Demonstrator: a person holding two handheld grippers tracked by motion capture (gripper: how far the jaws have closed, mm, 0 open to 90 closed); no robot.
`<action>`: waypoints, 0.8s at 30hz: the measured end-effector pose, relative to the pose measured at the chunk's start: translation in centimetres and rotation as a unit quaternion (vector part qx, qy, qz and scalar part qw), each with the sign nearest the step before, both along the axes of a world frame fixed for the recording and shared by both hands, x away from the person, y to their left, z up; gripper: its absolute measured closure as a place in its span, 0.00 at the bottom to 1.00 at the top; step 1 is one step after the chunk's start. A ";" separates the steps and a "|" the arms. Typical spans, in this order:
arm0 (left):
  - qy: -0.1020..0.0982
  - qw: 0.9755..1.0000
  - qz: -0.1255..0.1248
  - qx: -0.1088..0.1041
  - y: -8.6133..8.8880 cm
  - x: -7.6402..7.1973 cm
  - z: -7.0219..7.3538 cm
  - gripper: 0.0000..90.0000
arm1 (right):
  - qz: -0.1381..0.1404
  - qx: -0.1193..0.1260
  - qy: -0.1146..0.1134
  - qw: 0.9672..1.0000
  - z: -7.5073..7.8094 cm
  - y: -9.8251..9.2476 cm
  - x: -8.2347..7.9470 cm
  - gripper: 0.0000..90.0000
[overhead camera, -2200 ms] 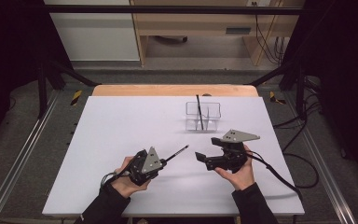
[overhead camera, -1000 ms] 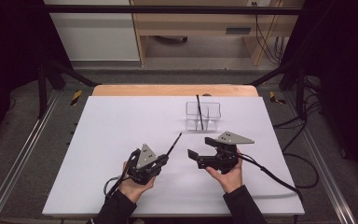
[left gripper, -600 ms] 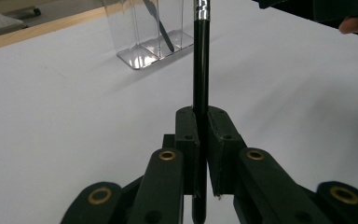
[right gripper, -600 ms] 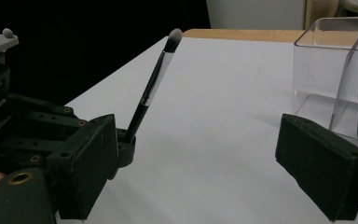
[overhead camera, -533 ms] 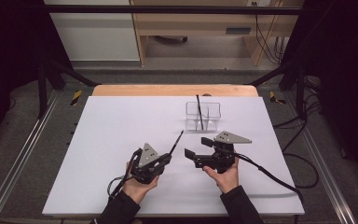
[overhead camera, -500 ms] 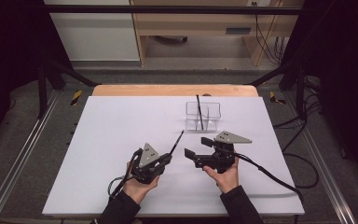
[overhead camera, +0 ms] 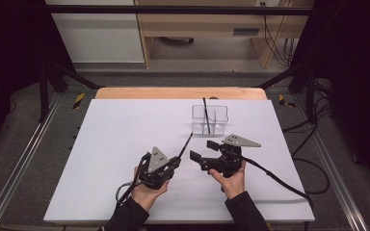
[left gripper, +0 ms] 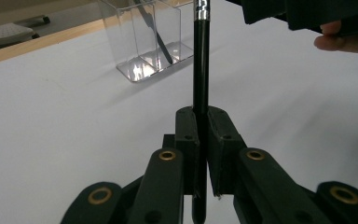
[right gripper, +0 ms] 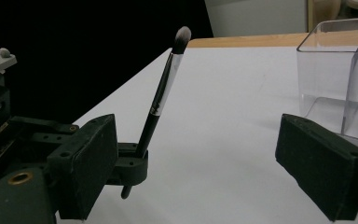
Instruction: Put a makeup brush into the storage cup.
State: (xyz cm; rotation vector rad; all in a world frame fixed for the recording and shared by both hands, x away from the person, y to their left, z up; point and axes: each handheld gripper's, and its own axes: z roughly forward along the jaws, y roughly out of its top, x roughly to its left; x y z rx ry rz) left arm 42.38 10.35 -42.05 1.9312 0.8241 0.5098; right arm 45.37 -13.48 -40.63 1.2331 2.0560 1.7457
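High view: the left gripper clamps a slim black makeup brush, angled toward the clear plastic divided organiser, likely for dropping it in beside the brush already standing there.

Left gripper view: the jaws pinch the handle low, leaving its length free.

Right gripper view: the right gripper gapes empty, probably waiting to assist.

No readable text, label, brand, number or sign is showing on anything in these views.
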 end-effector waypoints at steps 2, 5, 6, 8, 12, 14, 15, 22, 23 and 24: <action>0.000 1.000 0.001 -0.001 -0.1 0.1 0.1 0.92 | 0.000 0.005 0.003 1.000 0.0 0.0 0.1 0.15; 0.003 1.000 0.003 -0.006 -0.3 0.2 0.2 0.92 | -0.004 0.017 0.004 1.000 0.1 0.0 0.2 0.16; 0.004 1.000 0.004 -0.008 -0.4 0.3 0.2 0.92 | -0.005 0.023 0.006 1.000 0.1 0.1 0.2 0.17; 0.005 1.000 0.004 -0.011 -0.6 0.3 0.1 0.92 | -0.005 0.034 0.010 0.999 0.1 0.2 0.3 0.19; 0.008 1.000 0.007 -0.016 -0.9 0.5 0.0 0.92 | -0.005 0.034 0.010 0.999 0.2 0.6 0.4 0.20; 0.009 1.000 0.008 -0.018 -1.0 0.5 -0.1 0.92 | -0.005 0.039 0.010 0.999 0.2 0.9 0.5 0.22; 0.010 1.000 0.009 -0.018 -1.0 0.6 -0.1 0.92 | -0.005 0.043 0.011 0.999 0.2 1.0 0.5 0.24; 0.010 0.999 0.015 -0.028 -1.1 0.7 -0.1 0.92 | -0.020 0.067 0.012 0.997 0.2 1.2 0.7 0.37; 0.010 0.999 0.015 -0.028 -1.1 0.7 0.0 0.92 | -0.023 0.068 0.013 0.997 0.2 1.2 0.7 0.38; 0.010 0.999 0.015 -0.028 -1.1 0.7 0.0 0.92 | -0.025 0.069 0.014 0.997 0.2 1.2 0.8 0.39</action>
